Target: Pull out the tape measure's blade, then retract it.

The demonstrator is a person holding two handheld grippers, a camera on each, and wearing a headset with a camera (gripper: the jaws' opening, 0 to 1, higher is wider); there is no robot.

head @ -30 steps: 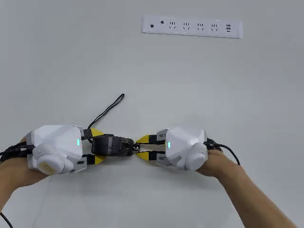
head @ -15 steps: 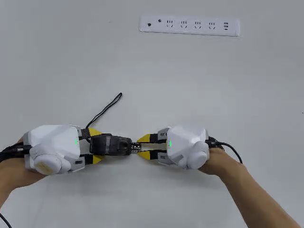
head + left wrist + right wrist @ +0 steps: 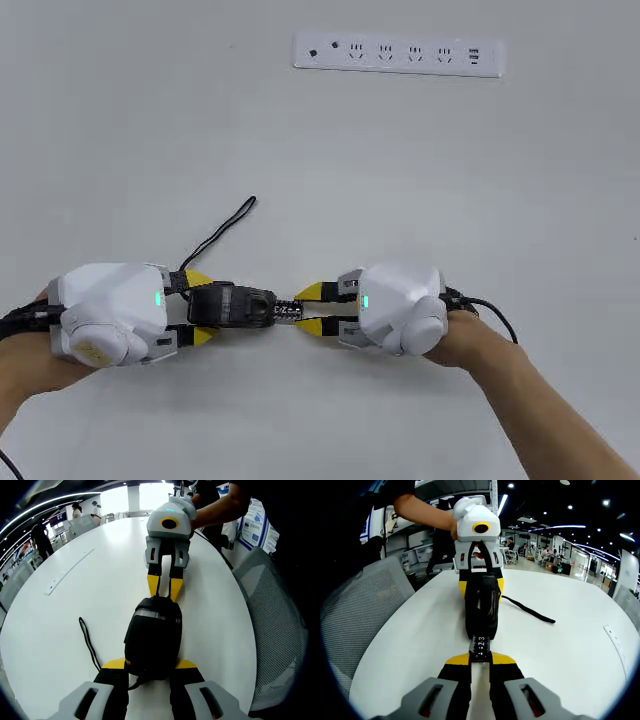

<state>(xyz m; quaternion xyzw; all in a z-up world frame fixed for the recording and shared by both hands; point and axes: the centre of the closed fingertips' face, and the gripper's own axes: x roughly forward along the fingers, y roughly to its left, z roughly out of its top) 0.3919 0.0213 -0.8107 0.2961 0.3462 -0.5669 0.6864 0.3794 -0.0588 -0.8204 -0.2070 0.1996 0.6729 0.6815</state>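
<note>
While left hand-held gripper (image 3: 202, 307) clamps tape measure (image 3: 235, 305), right hand-held gripper (image 3: 309, 309) pinches blade (image 3: 287, 310); white table (image 3: 450, 180), office (image 3: 560, 545).

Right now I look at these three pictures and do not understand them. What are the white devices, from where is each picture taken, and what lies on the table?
There is no robot: a person holds a gripper in each hand. The wide picture comes from a camera on the person's head, looking down at the white table. The two round pictures come from cameras on the grippers. The left gripper clamps the black tape measure between its yellow jaws. The right gripper pinches the blade, pulled out only a little. A black strap trails from the tape measure, and a white power strip lies farther away.
</note>
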